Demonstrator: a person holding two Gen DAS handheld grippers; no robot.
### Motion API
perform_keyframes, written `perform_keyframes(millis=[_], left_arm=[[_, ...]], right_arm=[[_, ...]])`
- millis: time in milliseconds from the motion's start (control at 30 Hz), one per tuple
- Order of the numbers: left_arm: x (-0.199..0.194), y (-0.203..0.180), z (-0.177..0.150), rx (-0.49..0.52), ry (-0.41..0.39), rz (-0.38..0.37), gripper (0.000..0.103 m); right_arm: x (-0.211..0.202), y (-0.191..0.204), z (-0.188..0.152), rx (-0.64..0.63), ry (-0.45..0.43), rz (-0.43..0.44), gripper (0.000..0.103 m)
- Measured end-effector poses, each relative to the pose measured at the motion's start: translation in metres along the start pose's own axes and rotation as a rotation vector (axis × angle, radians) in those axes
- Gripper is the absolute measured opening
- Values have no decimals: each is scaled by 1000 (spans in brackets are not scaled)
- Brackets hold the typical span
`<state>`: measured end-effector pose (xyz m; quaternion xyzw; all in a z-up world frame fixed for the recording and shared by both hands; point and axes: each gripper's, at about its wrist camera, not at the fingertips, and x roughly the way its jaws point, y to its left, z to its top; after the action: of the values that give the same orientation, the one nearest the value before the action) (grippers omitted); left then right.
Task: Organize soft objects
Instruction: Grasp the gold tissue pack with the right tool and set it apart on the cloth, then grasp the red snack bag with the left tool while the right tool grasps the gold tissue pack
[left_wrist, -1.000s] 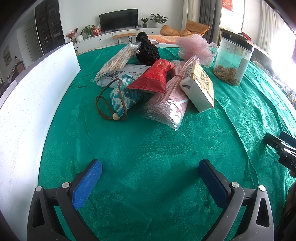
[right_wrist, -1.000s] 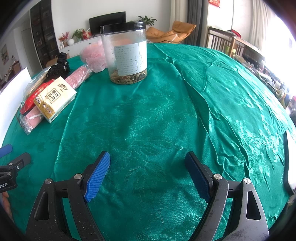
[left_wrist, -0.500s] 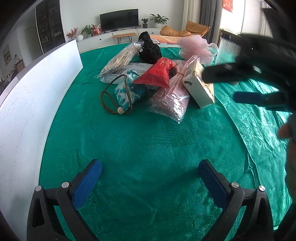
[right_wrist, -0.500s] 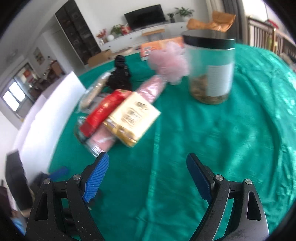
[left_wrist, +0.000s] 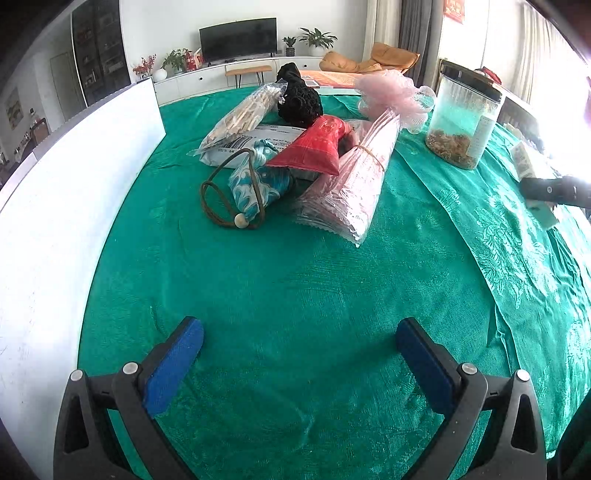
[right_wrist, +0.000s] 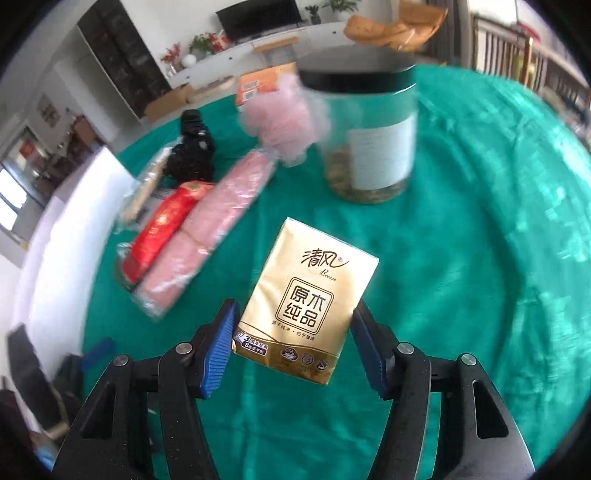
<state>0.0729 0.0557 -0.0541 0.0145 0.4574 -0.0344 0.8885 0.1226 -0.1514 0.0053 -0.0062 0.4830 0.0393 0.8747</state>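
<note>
My right gripper (right_wrist: 291, 332) has a gold tissue pack (right_wrist: 310, 291) between its blue pads; the jaws are closing and press on both its sides. The pack hangs above the green tablecloth (right_wrist: 480, 258). In the left wrist view the pack (left_wrist: 522, 164) shows at the right edge, away from the pile. The pile holds a pink packet (left_wrist: 351, 188), a red pouch (left_wrist: 317, 147), a blue patterned pouch (left_wrist: 258, 181) with a brown cord, a black mesh bundle (left_wrist: 299, 99) and a pink bath puff (left_wrist: 391, 96). My left gripper (left_wrist: 299, 354) stands open over bare cloth.
A clear jar (left_wrist: 461, 118) with a black lid stands at the right of the pile. A white board (left_wrist: 74, 166) runs along the left side of the table. A bag of sticks (left_wrist: 240, 118) lies on a white mailer (left_wrist: 255, 138) behind the pile.
My right gripper swung from bare cloth to the pile, closed on the gold tissue pack and lifted it off to the right. The left gripper stayed put.
</note>
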Motion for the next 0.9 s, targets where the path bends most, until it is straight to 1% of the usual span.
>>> perform_keyframes(millis=[33, 67, 100, 133, 167, 200, 267, 300, 333, 400, 433, 500, 567, 667, 733, 900], left_arm=[[0, 0, 0, 0, 0, 0, 103], [0, 0, 0, 0, 0, 0, 103], [0, 0, 0, -1, 0, -1, 103], [0, 0, 0, -1, 0, -1, 103], [0, 0, 0, -1, 0, 0, 103], [0, 0, 0, 0, 0, 0, 103], [0, 0, 0, 0, 0, 0, 103], [0, 0, 0, -1, 0, 0, 103], [0, 0, 0, 0, 0, 0, 103], [0, 0, 0, -1, 0, 0, 103], [0, 0, 0, -1, 0, 0, 103], [0, 1, 0, -1, 0, 0, 103], [0, 1, 0, -1, 0, 0, 103], [0, 1, 0, 0, 0, 0, 103], [1, 1, 0, 0, 0, 0, 103], [1, 1, 1, 0, 0, 0, 103]], right_arm=[[-1, -6, 4, -43, -33, -92, 65], [2, -12, 8, -78, -66, -150, 69], [7, -20, 13, -93, -87, -179, 73], [14, -30, 16, -84, -70, -186, 75], [21, -40, 15, -47, -32, -172, 76], [23, -52, 12, 10, -14, -132, 76], [12, -69, -6, 113, -63, -34, 76], [6, -73, -17, 140, -91, -15, 76], [0, -74, -28, 151, -115, -15, 76], [-6, -73, -50, 144, -148, -43, 76], [-8, -75, -60, 138, -148, -69, 76], [1, -75, -69, 126, -118, -112, 76], [7, -78, -75, 132, -86, -122, 76], [7, -80, -75, 138, -100, -128, 76], [7, -81, -78, 137, -110, -132, 80], [7, -81, -83, 138, -109, -125, 84]])
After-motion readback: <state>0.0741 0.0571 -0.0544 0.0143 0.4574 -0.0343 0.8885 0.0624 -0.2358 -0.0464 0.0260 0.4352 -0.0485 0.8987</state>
